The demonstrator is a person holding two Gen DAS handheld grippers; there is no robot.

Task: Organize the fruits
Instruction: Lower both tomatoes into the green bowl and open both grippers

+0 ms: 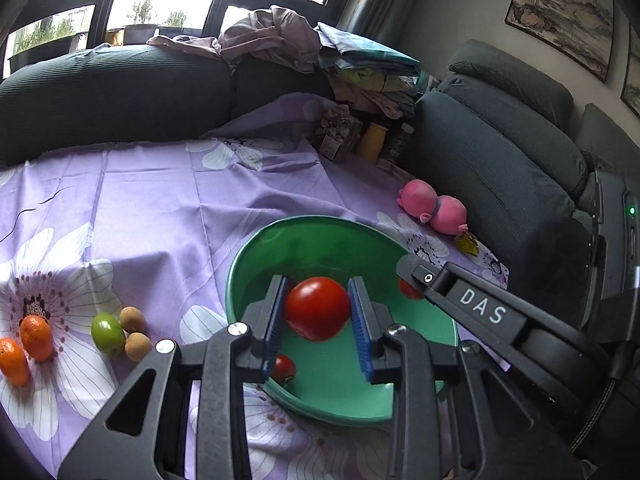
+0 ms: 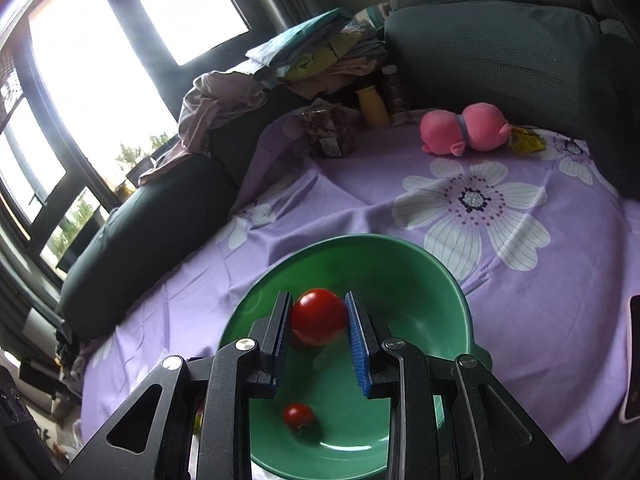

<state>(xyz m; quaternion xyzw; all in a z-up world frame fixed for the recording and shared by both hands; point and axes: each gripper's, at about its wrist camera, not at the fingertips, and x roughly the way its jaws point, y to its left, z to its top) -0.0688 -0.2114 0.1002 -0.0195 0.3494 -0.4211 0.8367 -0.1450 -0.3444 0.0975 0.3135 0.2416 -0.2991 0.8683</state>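
A green bowl (image 1: 320, 240) sits on the purple flowered cloth; it also shows in the right wrist view (image 2: 400, 256). My left gripper (image 1: 318, 314) is shut on a large red tomato (image 1: 317, 308) held over the bowl. My right gripper (image 2: 318, 316) is shut on another red tomato (image 2: 319, 316) above the bowl; its finger (image 1: 472, 304) reaches in from the right in the left wrist view, with that tomato (image 1: 409, 290) partly hidden behind it. A small tomato (image 2: 298, 416) lies in the bowl, also seen in the left wrist view (image 1: 283, 368).
Left of the bowl lie two oranges (image 1: 36, 338), a green fruit (image 1: 107, 334) and two small brown fruits (image 1: 133, 319). A pink plush toy (image 2: 464, 128), a yellow bottle (image 2: 372, 106) and a packet (image 2: 330, 130) lie at the far side. A dark sofa surrounds the cloth.
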